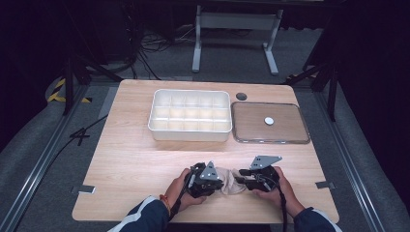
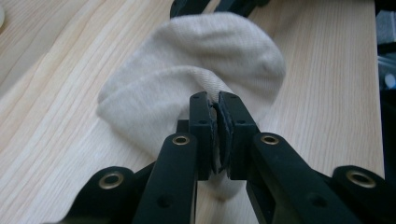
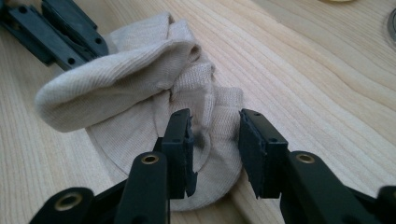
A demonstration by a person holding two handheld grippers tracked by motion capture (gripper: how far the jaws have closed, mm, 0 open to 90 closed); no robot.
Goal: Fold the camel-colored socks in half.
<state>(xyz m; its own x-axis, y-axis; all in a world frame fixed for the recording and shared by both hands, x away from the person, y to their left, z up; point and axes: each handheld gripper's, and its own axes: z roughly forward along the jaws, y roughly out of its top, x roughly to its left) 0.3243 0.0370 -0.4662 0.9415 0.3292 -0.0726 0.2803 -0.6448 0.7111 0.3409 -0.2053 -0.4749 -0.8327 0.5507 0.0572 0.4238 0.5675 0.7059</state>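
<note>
A cream sock (image 1: 229, 180) lies bunched on the wooden table (image 1: 135, 164) near its front edge, between my two grippers. My left gripper (image 1: 213, 180) comes at it from the left. In the left gripper view its jaws are shut on a raised fold of the sock (image 2: 187, 60), with the left gripper (image 2: 215, 109) pinching fabric between its pads. My right gripper (image 1: 242, 179) meets the sock from the right. In the right gripper view the right gripper (image 3: 215, 126) has its jaws partly apart, and a bunched part of the sock (image 3: 140, 79) fills the gap from pad to pad.
A white tray (image 1: 189, 132) with several compartments stands at the table's middle back. To its right lies a clear flat lid (image 1: 300, 137) with a small white disc (image 1: 269, 121) on it. A dark round spot (image 1: 241, 96) sits behind the lid.
</note>
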